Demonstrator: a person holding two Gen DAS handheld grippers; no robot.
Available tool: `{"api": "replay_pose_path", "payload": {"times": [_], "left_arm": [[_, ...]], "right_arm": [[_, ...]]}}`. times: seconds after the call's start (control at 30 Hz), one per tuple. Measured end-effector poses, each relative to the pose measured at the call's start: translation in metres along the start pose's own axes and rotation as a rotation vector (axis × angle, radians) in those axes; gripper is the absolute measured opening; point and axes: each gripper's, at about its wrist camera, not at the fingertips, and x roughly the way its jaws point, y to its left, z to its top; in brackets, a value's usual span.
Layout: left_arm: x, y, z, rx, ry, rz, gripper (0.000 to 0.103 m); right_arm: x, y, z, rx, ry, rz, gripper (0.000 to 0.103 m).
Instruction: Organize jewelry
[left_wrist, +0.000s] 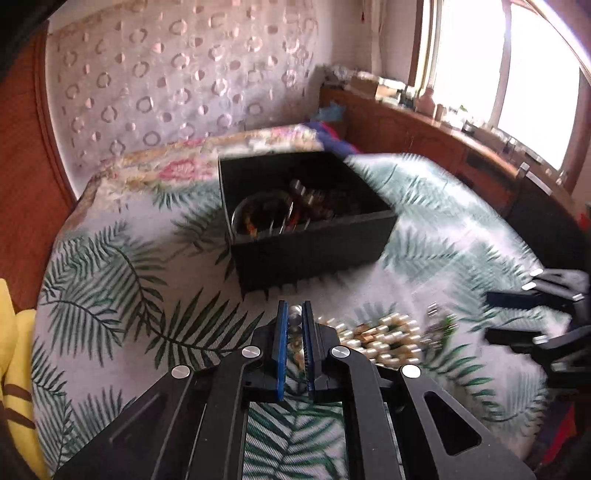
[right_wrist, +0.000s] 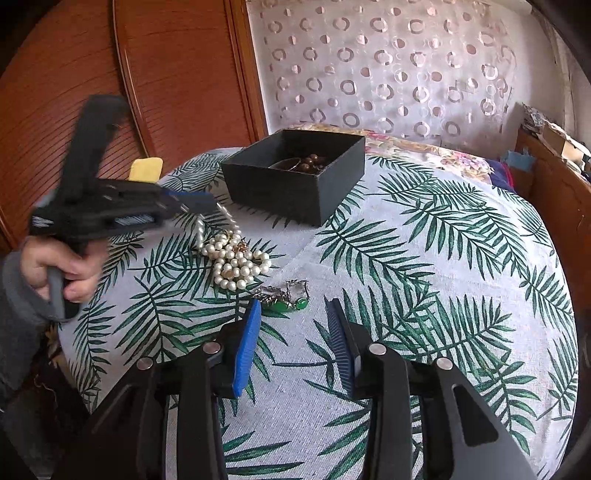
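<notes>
The black box (right_wrist: 295, 177) sits at twelve o'clock on the leaf-print bedspread (right_wrist: 443, 258). The left tongs (left_wrist: 294, 314) pinch a strand of the pearl necklace (right_wrist: 236, 264). The right tongs (right_wrist: 293, 314) stand half open, empty, above the green-stone piece (right_wrist: 291, 297), sharp only in the right view.

A bed (right_wrist: 424, 266) spread with a white woven cover printed with green palm fronds carries an open black square cardboard box (right_wrist: 295, 177), set toward the far side. Nearer lies a heaped strand of cream pearls (right_wrist: 236, 260), and just beside that a small silver piece with green stones (right_wrist: 286, 297)
</notes>
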Motion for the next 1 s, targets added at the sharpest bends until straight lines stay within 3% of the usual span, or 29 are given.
{"api": "replay_pose_path", "payload": {"times": [0.43,0.7,1.0], "left_arm": [[-0.086,-0.021,0.036,-0.002,-0.206,-0.043,0.006],[-0.119,-0.022,0.048,-0.007,-0.284,-0.043,0.006],[-0.145,-0.018,0.055,-0.008,-0.340,-0.027,0.006]], "right_arm": [[0.001,0.003,0.008,-0.017,-0.002,0.007,0.040],[0.011,0.002,0.008,-0.028,0.030,0.019,0.040],[0.023,0.002,0.009,-0.056,0.064,0.015,0.032]]}}
